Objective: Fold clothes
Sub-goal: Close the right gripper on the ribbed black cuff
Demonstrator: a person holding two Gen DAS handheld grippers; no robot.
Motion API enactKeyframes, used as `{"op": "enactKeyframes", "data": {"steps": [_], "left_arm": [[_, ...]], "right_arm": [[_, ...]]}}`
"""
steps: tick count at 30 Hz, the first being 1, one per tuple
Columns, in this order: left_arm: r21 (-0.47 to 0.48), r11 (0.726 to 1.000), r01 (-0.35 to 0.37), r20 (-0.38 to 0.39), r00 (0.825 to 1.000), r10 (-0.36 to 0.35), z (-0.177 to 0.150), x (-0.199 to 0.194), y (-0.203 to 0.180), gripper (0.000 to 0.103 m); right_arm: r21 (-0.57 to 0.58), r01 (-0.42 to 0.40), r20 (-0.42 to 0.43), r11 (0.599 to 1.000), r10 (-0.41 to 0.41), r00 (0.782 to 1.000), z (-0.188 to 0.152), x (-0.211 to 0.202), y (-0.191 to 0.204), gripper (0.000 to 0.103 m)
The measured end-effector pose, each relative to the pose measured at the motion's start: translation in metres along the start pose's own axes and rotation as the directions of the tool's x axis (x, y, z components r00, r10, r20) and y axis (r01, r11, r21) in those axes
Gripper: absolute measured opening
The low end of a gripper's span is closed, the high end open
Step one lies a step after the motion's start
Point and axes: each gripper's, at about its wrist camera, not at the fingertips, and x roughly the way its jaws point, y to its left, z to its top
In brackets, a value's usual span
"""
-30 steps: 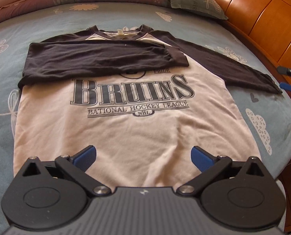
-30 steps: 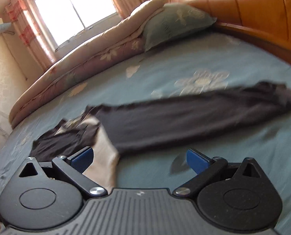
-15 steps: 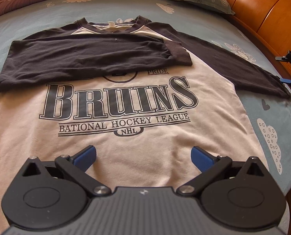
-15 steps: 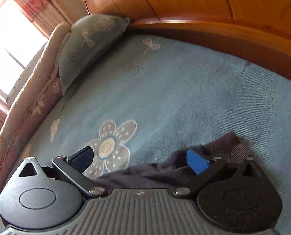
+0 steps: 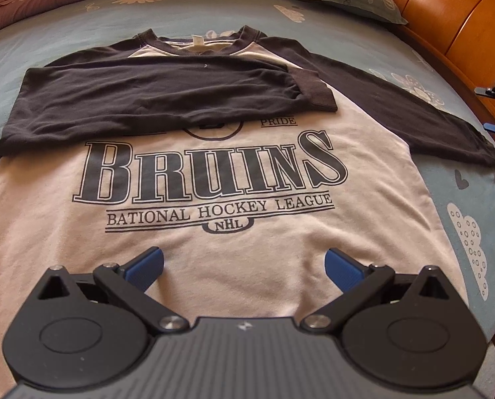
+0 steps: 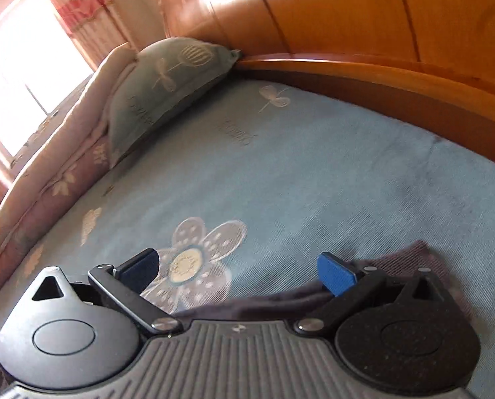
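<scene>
Shirt: a cream long-sleeved raglan shirt with dark brown sleeves and collar (image 5: 214, 232) lies flat, front up, on the bed, hem toward the left wrist camera.
Print: dark block letters read "BRUINS", under them "BATIONAL HOCKEY LEAGUE" and "NHL" in a small badge; "PRIDE" shows just below the folded sleeve, beside a half-covered round emblem.
Neck tag: a small pale tag (image 5: 197, 39) sits inside the collar; no writing can be read on it.
Folded sleeve: one dark brown sleeve (image 5: 154, 99) lies across the chest, its ribbed cuff ending near "PRIDE".
Outstretched sleeve: the other dark brown sleeve (image 5: 413, 119) runs out over the bedsheet toward the wooden side; in the right wrist view its cuff end (image 6: 410, 256) lies under the right gripper.
Left gripper (image 5: 244, 264): above the hem area, blue-padded fingers (image 5: 146, 266) spread wide, holding nothing.
Right gripper (image 6: 237, 271): low over the sleeve end, fingers spread wide, cloth between and below them, not clamped; it also shows at the far right edge of the left wrist view.
Bed: blue-grey sheet with white flowers and clouds (image 6: 314, 173); faint writing on it is unreadable.
Pillow: grey-green printed pillow (image 6: 167, 83) against the headboard; its lettering is too blurred to read.
Headboard: polished orange-brown wooden panels (image 6: 347, 16).
Quilt: rolled pink floral quilt (image 6: 48, 193) beside the pillow.
Window: bright window with pink curtains (image 6: 81, 10).
</scene>
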Motion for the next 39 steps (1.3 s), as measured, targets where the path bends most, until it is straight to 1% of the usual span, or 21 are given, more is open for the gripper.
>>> {"op": "enactKeyframes", "data": {"steps": [2,4,5,7,8,9,11,14,16,20,23,26,29,31,32,33,35,39], "left_arm": [[0.006,1.0,0.001,-0.001,1.0,-0.001,-0.001,-0.001,-0.002,0.102],[0.012,1.0,0.003,-0.001,1.0,-0.003,-0.001,-0.001,-0.004,0.102],[0.015,1.0,0.004,-0.001,1.0,-0.004,-0.001,-0.001,-0.005,0.102],[0.022,1.0,0.005,-0.002,1.0,-0.005,-0.002,-0.002,-0.007,0.102],[0.025,1.0,0.006,-0.002,1.0,-0.006,-0.002,-0.002,-0.008,0.102],[0.028,1.0,0.007,-0.003,1.0,-0.007,-0.003,-0.003,-0.009,0.102],[0.031,1.0,0.006,-0.003,1.0,-0.006,-0.003,-0.003,-0.01,0.102],[0.035,0.999,0.011,-0.001,1.0,-0.011,-0.003,-0.003,-0.013,0.102],[0.047,0.999,0.02,-0.005,1.0,-0.02,-0.004,-0.005,-0.017,0.102],[0.072,0.997,0.023,0.002,1.0,-0.023,-0.007,-0.01,-0.02,0.102],[0.064,0.998,0.024,0.003,1.0,-0.024,-0.006,-0.01,-0.019,0.102],[0.066,0.997,0.028,0.001,1.0,-0.028,-0.007,-0.01,-0.02,0.102],[0.073,0.997,0.032,-0.003,0.999,-0.032,-0.008,-0.009,-0.022,0.102],[0.076,0.997,0.031,-0.004,1.0,-0.031,-0.008,-0.009,-0.024,0.102],[0.075,0.997,0.029,-0.005,1.0,-0.029,-0.008,-0.008,-0.024,0.102],[0.075,0.997,0.028,-0.007,1.0,-0.027,-0.008,-0.008,-0.024,0.102],[0.075,0.997,0.026,-0.012,1.0,-0.025,-0.008,-0.006,-0.025,0.102],[0.082,0.996,0.029,-0.02,0.999,-0.028,-0.009,-0.003,-0.028,0.102]], "right_arm": [[-0.031,-0.03,-0.044,0.999,0.029,0.999,-0.008,0.005,0.006,0.103],[-0.045,0.019,-0.08,0.999,-0.023,0.997,-0.012,0.02,0.0,0.103],[-0.048,0.061,-0.086,0.997,-0.065,0.994,-0.013,0.027,-0.007,0.103],[-0.029,0.064,-0.014,0.997,-0.065,0.998,-0.009,0.024,-0.02,0.103],[0.002,0.115,0.022,0.993,-0.115,0.993,-0.006,0.02,-0.023,0.103],[0.052,0.136,0.048,0.989,-0.138,0.989,-0.005,0.013,-0.027,0.103],[0.111,0.036,0.06,0.993,-0.043,0.997,-0.008,0.0,-0.03,0.103],[0.084,-0.048,-0.003,0.995,0.048,0.999,-0.025,-0.012,-0.019,0.103],[0.094,-0.066,-0.071,0.993,0.073,0.995,-0.038,-0.013,-0.02,0.103],[0.142,-0.058,-0.08,0.988,0.07,0.994,-0.054,-0.035,-0.03,0.103],[0.213,-0.094,-0.001,0.972,0.096,0.995,-0.054,-0.063,-0.039,0.103],[0.31,-0.126,0.038,0.942,0.12,0.992,-0.059,-0.078,-0.057,0.103],[0.384,-0.13,0.043,0.914,0.123,0.991,-0.069,-0.075,-0.073,0.103],[0.448,-0.166,0.06,0.878,0.156,0.986,-0.076,-0.069,-0.083,0.103],[0.482,-0.196,0.069,0.854,0.187,0.98,-0.079,-0.065,-0.086,0.103],[0.493,-0.208,0.075,0.845,0.197,0.978,-0.081,-0.061,-0.087,0.103],[0.498,-0.217,0.086,0.839,0.202,0.976,-0.084,-0.055,-0.085,0.103],[0.467,-0.213,0.093,0.858,0.192,0.977,-0.079,-0.045,-0.08,0.103]]}}
